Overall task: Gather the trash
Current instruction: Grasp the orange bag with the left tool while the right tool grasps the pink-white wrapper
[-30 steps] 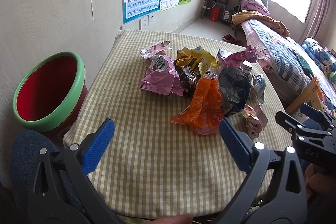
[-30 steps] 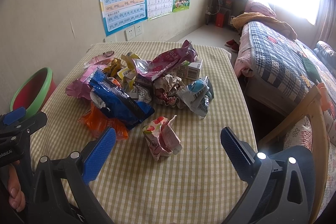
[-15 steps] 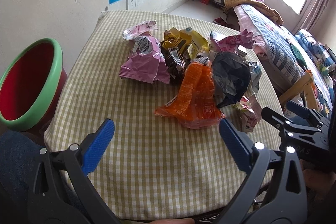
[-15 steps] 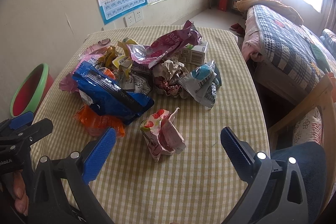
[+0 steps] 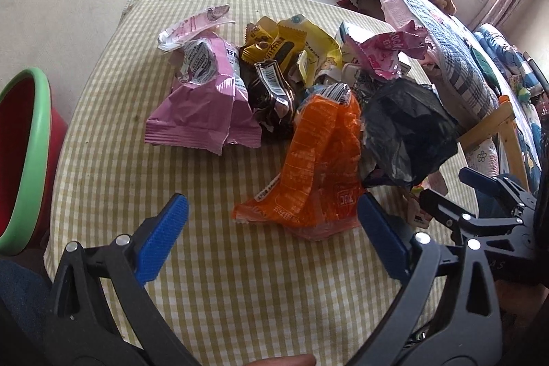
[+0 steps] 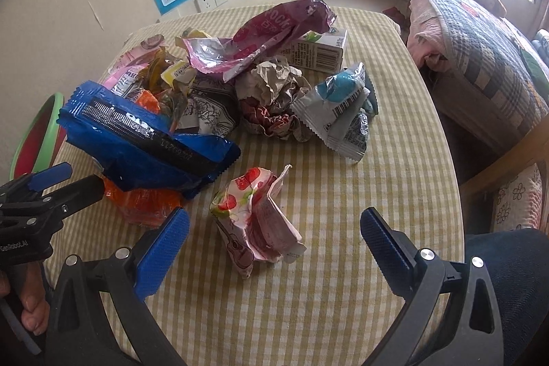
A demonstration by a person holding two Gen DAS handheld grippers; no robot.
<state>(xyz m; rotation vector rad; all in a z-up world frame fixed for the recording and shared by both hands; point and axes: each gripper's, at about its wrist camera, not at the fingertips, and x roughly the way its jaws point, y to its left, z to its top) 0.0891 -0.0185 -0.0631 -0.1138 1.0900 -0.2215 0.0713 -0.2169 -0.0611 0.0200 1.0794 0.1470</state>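
The trash forms one loose heap across the middle and far half of the table [image 6: 343, 297], which is covered in a yellow-and-white checked cloth. Nearest the left gripper [image 5: 271, 228] lies a glossy orange wrapper [image 5: 315, 167], flattened and creased, its near edge just ahead of the open fingertips. Beside it on the left lies a matte pink bag [image 5: 209, 105] with crimped seams; to the right sits a crumpled black bag [image 5: 408, 132] of thin film. Behind these are a yellow packet [image 5: 288, 40] and a magenta foil wrapper [image 5: 387, 50].

In the right wrist view, a crushed strawberry-print carton [image 6: 257, 218] lies apart from the heap, directly ahead of the right gripper [image 6: 274, 232] and between its fingertip lines. A blue foil bag [image 6: 144, 143] overlaps the orange wrapper. Further back are a ball of crumpled paper [image 6: 274, 95], a grey-and-teal sachet [image 6: 339, 112] and a small rectangular drink carton [image 6: 319, 50].

Both grippers stand wide open and hold nothing; the ribbed blue pads [image 6: 161, 252] hover above bare cloth.

Open room: the near strip of the table is clear of litter, as is the right-hand margin beside the sachet. The table's left edge runs close to a wall; a red bucket with a green rim [image 5: 24, 167] stands below that edge. A bed [image 6: 480, 50] with a checked quilt lies off the right edge.
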